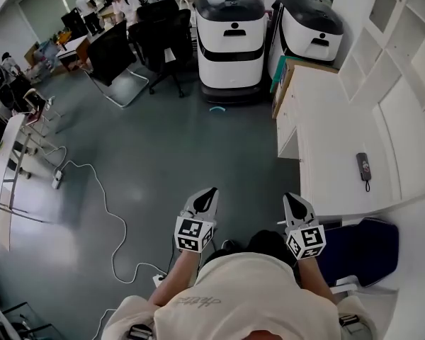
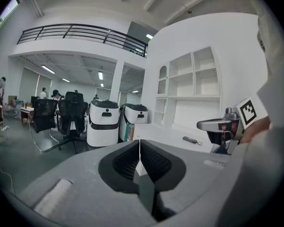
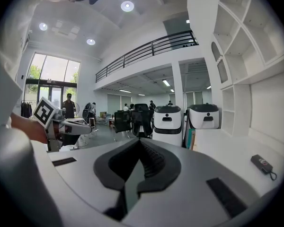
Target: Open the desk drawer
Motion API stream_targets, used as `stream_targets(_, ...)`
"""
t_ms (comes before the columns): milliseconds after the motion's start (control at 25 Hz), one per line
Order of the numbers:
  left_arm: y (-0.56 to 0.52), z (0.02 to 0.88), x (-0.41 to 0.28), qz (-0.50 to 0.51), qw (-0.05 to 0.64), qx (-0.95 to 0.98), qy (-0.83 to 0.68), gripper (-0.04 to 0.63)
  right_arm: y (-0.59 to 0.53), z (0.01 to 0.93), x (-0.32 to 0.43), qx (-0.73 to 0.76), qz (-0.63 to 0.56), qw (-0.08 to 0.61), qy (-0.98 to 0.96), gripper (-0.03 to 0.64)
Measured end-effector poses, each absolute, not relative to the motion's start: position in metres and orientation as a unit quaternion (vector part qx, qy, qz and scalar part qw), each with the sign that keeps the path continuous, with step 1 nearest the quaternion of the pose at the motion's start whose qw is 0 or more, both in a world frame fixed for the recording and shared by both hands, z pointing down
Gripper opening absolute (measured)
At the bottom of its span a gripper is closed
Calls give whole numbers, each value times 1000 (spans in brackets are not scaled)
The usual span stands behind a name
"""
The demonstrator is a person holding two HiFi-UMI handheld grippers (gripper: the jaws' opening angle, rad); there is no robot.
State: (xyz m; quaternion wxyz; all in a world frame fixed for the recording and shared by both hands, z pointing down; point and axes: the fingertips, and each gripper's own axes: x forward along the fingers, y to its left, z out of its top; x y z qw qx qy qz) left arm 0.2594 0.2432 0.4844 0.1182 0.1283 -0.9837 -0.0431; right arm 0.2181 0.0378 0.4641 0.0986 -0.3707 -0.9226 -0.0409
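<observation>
The white desk (image 1: 340, 137) runs along the right wall, and its drawer fronts (image 1: 286, 122) face the open floor. Both grippers hang in the air over the grey floor, short of the desk's near end and touching nothing. My left gripper (image 1: 211, 192) is shut and empty, its jaws meeting at the tips (image 2: 139, 144). My right gripper (image 1: 290, 197) is also shut and empty (image 3: 139, 141), just left of the desk's front corner. The right gripper view shows the desk top (image 3: 227, 150) ahead to the right.
A small black remote (image 1: 363, 167) lies on the desk. Two white robots (image 1: 230, 37) stand beyond the desk, with black office chairs (image 1: 159, 37) to their left. A white cable (image 1: 103, 197) snakes across the floor. A blue chair seat (image 1: 361, 250) sits under the desk at my right.
</observation>
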Motion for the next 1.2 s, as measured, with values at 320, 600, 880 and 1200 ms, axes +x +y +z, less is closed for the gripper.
stream_targets(320,262,511,239,-59,150,112,-981,17,47,483,189,-382,-50,128,-914,2)
stream_targets(600,260,504,175,-48,174,117,-977,17,45,505,124,-384,-37,143,-911,2)
stream_targets(880,255,483,69,-32,154,125,-980,17,46,509,32,-394,-32,118,-911,2)
stream_targets(1200,231,481,-1,-45,145,134,-979,17,29,525,-31,-392,-63,115,-911,2)
